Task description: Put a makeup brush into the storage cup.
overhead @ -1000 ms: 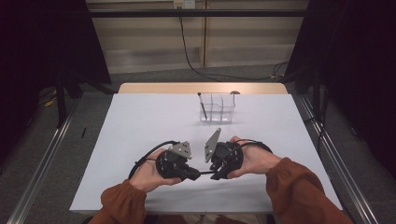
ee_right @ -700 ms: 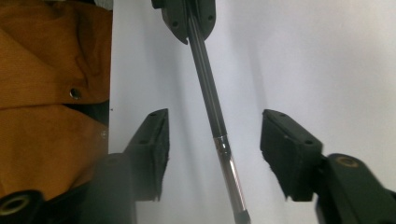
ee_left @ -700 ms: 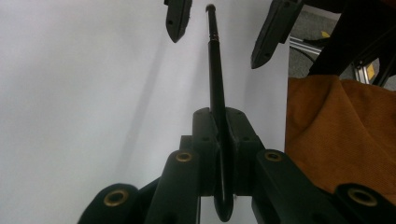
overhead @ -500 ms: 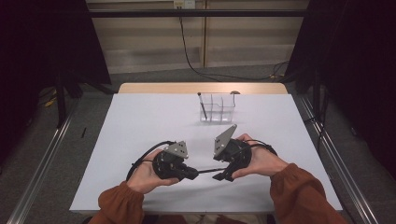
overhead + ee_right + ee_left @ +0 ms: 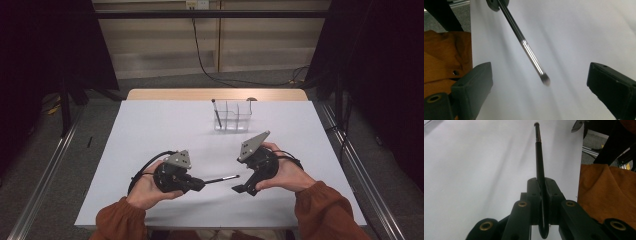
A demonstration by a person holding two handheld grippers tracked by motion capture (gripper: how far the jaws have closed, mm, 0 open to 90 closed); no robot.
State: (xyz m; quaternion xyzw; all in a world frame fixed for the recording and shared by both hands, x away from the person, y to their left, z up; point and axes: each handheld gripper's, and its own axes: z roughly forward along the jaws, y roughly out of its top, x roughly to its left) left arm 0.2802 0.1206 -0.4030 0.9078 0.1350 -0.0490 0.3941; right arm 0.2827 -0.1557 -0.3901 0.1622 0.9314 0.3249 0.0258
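Right now your left gripper (image 5: 196,184) is clamped tight on the handle of the makeup brush (image 5: 220,179), near its butt end; in the left gripper view the two black pads press the dark handle (image 5: 539,165) from both sides, with the rounded end poking out below them and the shaft running straight out ahead over the white table (image 5: 150,130). Your right gripper (image 5: 239,189) has just been opening, and its jaws stand wide apart with nothing pressed between them. In the right gripper view the brush (image 5: 534,62) comes in from the top left, its silver ferrule and small dark bristle tip hanging in the gap between your two pads, touching neither. From the high view, the tip points toward your right gripper and sits just short of it, held clear above the table. Farther back stands a clear organizer (image 5: 233,116) with another brush (image 5: 216,112) leaning in its left compartment.
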